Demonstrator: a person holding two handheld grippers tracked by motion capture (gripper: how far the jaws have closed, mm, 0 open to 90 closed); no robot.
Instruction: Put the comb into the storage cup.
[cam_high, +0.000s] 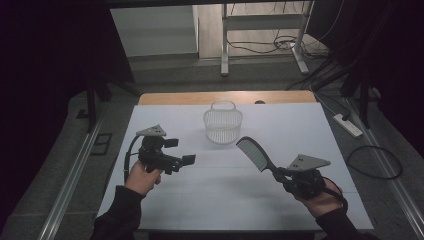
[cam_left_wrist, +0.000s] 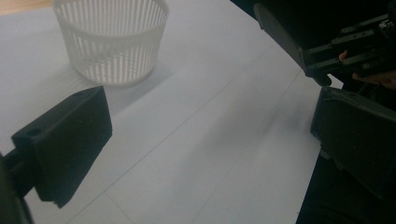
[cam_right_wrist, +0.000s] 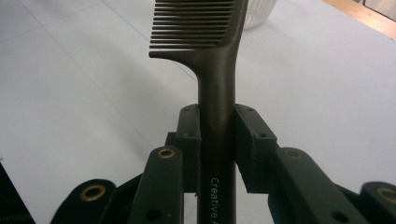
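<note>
Clamping the handle of a dark comb (cam_right_wrist: 215, 88), the right hand-held gripper (cam_right_wrist: 218, 135) sits nearest the person at the right side of the white counter (cam_high: 230, 200); its two jaws press against either side of the handle, and white lettering shows on the handle below them. In the high view the comb (cam_high: 254, 153) is held above the counter and points up and away from the right hand-held gripper (cam_high: 278, 173), toward the counter's middle. At the left, the left hand-held gripper (cam_high: 181, 151) is held above the counter with its jaws wide apart and nothing between them. Farther back, a white slotted basket (cam_high: 223, 123) stands upright on the counter near its far edge, just beyond the comb's toothed end.
</note>
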